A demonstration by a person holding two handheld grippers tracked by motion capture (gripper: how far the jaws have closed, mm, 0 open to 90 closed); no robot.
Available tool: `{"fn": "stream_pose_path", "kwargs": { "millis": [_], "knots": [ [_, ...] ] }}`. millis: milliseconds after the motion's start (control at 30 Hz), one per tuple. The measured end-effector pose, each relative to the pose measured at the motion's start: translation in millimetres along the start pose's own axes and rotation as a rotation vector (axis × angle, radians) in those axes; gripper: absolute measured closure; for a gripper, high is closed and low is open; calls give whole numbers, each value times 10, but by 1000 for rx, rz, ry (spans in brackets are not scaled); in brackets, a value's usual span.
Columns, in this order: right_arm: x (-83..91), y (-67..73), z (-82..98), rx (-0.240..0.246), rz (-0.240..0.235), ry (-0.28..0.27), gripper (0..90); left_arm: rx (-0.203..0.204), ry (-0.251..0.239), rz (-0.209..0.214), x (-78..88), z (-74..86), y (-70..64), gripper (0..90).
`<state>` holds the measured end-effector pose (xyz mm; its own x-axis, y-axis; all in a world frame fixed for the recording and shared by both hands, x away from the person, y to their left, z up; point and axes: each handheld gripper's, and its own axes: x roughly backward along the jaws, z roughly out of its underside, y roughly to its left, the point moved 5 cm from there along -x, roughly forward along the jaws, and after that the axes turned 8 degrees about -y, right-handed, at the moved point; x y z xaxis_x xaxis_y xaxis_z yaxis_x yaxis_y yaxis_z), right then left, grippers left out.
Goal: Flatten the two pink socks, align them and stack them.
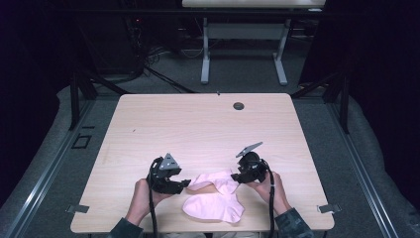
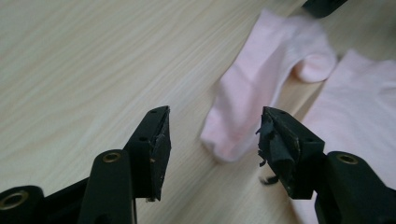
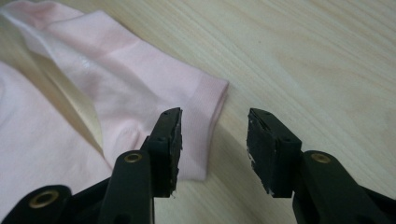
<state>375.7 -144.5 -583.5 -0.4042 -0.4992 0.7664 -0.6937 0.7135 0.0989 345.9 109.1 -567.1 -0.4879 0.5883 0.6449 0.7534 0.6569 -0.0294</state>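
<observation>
Black jaws of the left gripper [image 2: 212, 135] and right gripper [image 3: 214, 140] stand released, empty, flanking two pink socks [image 1: 215, 196] at the table's [image 1: 163, 119] six o'clock; any snag could drag them askew.

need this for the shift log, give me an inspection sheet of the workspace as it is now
surface: wooden table, bare wood, dark round cap near far edge
job's things: two pink socks near the front edge, overlapping, between the grippers
clutter: nothing seen
grippers: left gripper open at a sock end; right gripper open by the cuff; neither holds cloth
cables: black cable trails from each gripper
surroundings: grey floor, second table behind, dark curtains
</observation>
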Motion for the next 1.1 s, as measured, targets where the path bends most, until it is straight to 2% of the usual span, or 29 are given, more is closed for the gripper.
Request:
{"fn": "stream_pose_path", "kwargs": {
  "millis": [33, 100, 133, 167, 200, 333, 367, 433, 467, 500, 533, 567, 600, 700, 767, 867, 933, 1000, 1067, 1100],
  "knots": [
    [-37, 12, -9, -16, 4, -2, 548, 26, 30, -5, -53, 19, 18, 440],
    [-102, 30, -16, -12, 2, 23, 557, 78, 87, 1, -162, 66, 56, 467],
    [-134, 41, -12, -19, 0, 36, 561, 101, 108, 23, -205, 87, 54, 477],
    [-157, 45, -5, -10, 3, 49, 573, 103, 119, 27, -242, 101, 41, 491],
    [-177, 58, 6, -10, 4, 53, 579, 87, 138, 40, -276, 116, 12, 510],
    [-207, 89, 37, 9, 23, 54, 634, 13, 181, 7, -347, 139, -107, 588],
    [-200, 93, 40, 21, 28, 61, 689, 2, 185, 3, -359, 143, -119, 634],
    [-211, 112, 42, 16, 27, 41, 730, -2, 185, 2, -375, 145, -137, 676],
    [-202, 113, 47, 20, 28, 47, 765, -7, 178, -9, -380, 144, -146, 723],
    [-211, 122, 52, 18, 25, 27, 801, -11, 178, -14, -381, 140, -151, 774],
    [-198, 122, 58, 31, 28, 37, 821, -22, 180, -25, -382, 138, -151, 818],
    [-197, 131, 61, 28, 32, 26, 831, -36, 179, -37, -386, 136, -153, 871],
    [-190, 127, 65, 31, 35, 28, 835, -41, 179, -38, -389, 134, -154, 883],
    [-174, 99, 68, 37, 57, 17, 843, -59, 155, -76, -391, 112, -124, 890],
    [-135, 80, 65, 32, 74, 8, 846, -46, 115, -94, -374, 81, -80, 891],
    [-70, 37, 60, 22, 84, -9, 845, -29, 81, -96, -376, 41, -25, 889],
    [-71, 17, 61, 21, 88, -4, 838, -18, 97, -85, -425, 52, -21, 883],
    [-85, 24, 58, 30, 89, 5, 813, 0, 110, -85, -456, 63, -3, 802],
    [-87, 27, 53, 25, 81, 0, 734, 26, 104, -88, -455, 65, 23, 672],
    [-87, 30, 46, 11, 65, -19, 706, 35, 99, -85, -449, 65, 28, 663]
  ]
}}
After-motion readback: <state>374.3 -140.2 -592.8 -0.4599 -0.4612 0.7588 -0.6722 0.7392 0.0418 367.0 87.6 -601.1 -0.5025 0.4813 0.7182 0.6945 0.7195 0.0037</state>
